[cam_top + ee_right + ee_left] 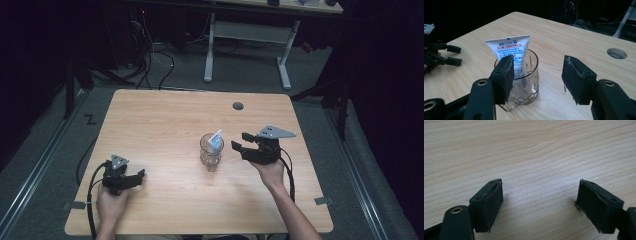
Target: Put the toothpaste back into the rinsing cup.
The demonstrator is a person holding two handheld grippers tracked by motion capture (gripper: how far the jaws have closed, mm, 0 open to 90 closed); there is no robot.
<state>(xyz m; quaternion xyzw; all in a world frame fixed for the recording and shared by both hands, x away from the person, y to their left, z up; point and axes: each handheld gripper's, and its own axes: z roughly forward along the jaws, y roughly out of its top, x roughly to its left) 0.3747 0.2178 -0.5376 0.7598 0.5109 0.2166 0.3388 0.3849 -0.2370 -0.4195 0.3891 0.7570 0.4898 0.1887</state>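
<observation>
Item: clear cut-pattern glass (524,82), holding one white tube (510,53), upright. Beside glass, my right gripper (537,78) gaped empty; my left gripper (539,205), well apart, likewise.

A light wooden table (165,115) is standing in the middle of a dark room, with a round cable hole (238,106) near its far edge. Grey carpet (45,150) is covering the floor around it. Behind, a white-legged desk (247,32) is standing, and black cables (155,62) are lying on the floor beside it. The walls are staying in darkness.
</observation>
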